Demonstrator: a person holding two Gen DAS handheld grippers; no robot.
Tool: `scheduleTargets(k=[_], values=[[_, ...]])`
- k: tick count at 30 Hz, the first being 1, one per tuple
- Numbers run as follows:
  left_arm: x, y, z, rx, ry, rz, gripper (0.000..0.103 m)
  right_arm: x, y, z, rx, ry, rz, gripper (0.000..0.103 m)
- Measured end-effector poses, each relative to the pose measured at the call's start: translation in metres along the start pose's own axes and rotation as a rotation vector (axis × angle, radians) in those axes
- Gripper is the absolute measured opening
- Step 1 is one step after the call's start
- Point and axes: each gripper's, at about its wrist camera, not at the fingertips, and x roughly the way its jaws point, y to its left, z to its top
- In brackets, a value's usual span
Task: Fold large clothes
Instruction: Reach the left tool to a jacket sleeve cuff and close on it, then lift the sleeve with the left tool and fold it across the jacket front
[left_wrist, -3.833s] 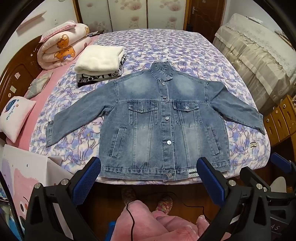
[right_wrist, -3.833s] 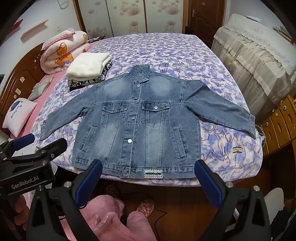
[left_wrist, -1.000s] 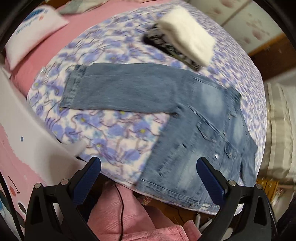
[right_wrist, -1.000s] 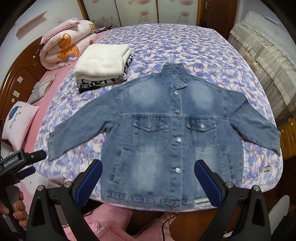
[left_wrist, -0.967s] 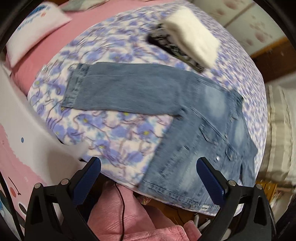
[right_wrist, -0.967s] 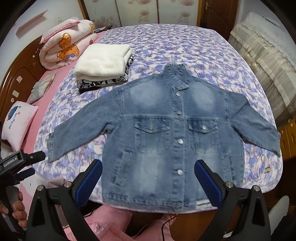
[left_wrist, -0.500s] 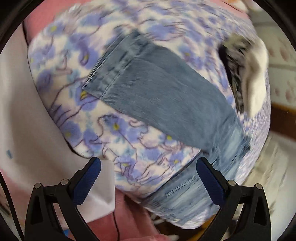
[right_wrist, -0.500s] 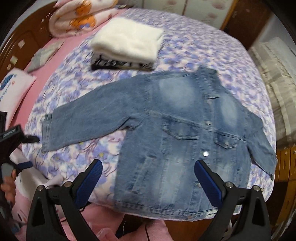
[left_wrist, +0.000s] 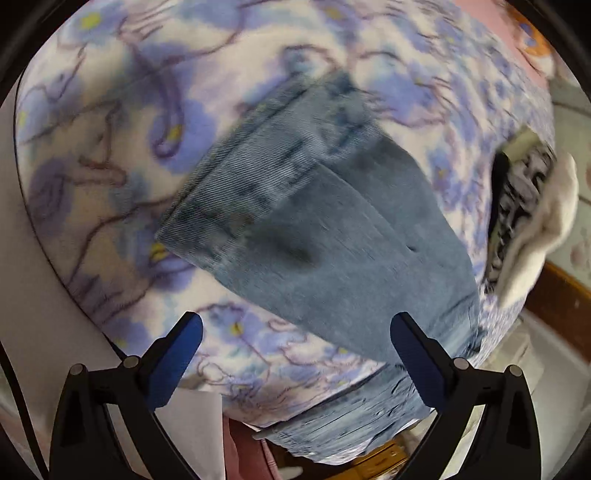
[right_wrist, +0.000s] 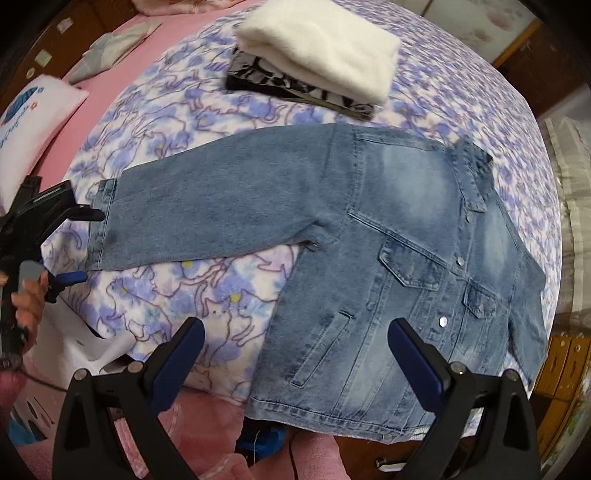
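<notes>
**Denim sleeve lined up for the first fold**

Denim fills your left view: the denim jacket lies front-up and buttoned on the floral bedspread, and you've brought the left gripper right over the cuff of the spread sleeve, sitting at twelve o'clock from the open blue pads. Nothing is held yet. Coming in at the cuff end makes sense, I'd say: it lets you swing the whole sleeve across the chest in one move.

Your right gripper hangs open too, above the hem side at about six o'clock of the jacket, probably ready to pin the body. The stack of folded clothes sits well apart at twelve.

Compared with a second ago, the left camera has closed in hard: the whole sleeve and jacket front showed then, now only the cuff. The right view has swung leftward toward that sleeve.
</notes>
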Motion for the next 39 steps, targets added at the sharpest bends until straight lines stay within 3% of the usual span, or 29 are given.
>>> scheduleTargets(k=[7, 12, 16, 20, 25, 27, 28, 32, 39], values=[[0.008, 0.021, 0.013, -0.078, -0.022, 0.080, 0.095, 0.006, 0.013, 0.009, -0.036, 0.023, -0.013, 0.100], [0.016, 0.035, 0.024, -0.125, -0.044, 0.094, 0.075, 0.012, 0.014, 0.011, -0.007, 0.046, -0.004, 0.100], [0.017, 0.039, 0.030, -0.169, -0.078, 0.054, 0.074, 0.014, 0.012, 0.010, 0.018, 0.057, 0.001, 0.100], [0.024, 0.037, 0.037, -0.173, -0.051, 0.048, 0.071, 0.017, 0.011, 0.009, 0.048, 0.062, 0.019, 0.100], [0.035, 0.020, 0.038, -0.104, 0.000, 0.103, 0.052, 0.020, 0.011, 0.009, 0.078, 0.063, 0.037, 0.100], [0.033, 0.022, 0.039, -0.102, 0.015, 0.111, 0.025, 0.021, 0.010, 0.010, 0.090, 0.056, 0.044, 0.100], [0.032, 0.020, 0.039, -0.103, 0.019, 0.118, 0.021, 0.021, 0.009, 0.010, 0.097, 0.053, 0.048, 0.100], [0.024, 0.010, 0.036, -0.081, 0.004, 0.093, 0.010, 0.023, 0.004, 0.009, 0.135, 0.051, 0.069, 0.100], [-0.014, -0.022, 0.011, 0.065, -0.141, -0.056, 0.009, 0.025, -0.015, 0.004, 0.213, 0.040, 0.096, 0.100]])
